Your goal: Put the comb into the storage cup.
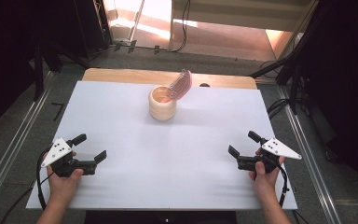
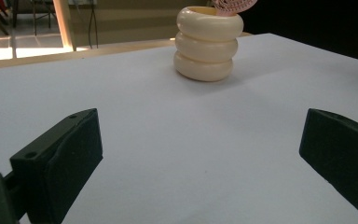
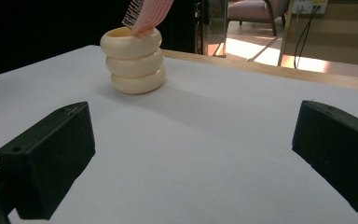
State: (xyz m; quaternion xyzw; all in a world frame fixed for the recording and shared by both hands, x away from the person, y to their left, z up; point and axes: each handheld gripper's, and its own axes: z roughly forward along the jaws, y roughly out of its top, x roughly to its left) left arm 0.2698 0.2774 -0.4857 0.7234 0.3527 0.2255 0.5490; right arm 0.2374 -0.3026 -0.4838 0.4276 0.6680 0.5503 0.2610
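Above the table (image 1: pixel 121 140), both grippers' fingers (image 2: pixel 60 163) gape empty.

A smooth, matt white sheet is laid over the wooden bench (image 1: pixel 121 74). Ahead of each claw, the cream ringed cup (image 1: pixel 162 103) looks glossy, like glazed ceramic.

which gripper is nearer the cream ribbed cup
Left, slightly. The left gripper sits below-left of the cream cup; the right gripper sits below-right, a bit farther out.
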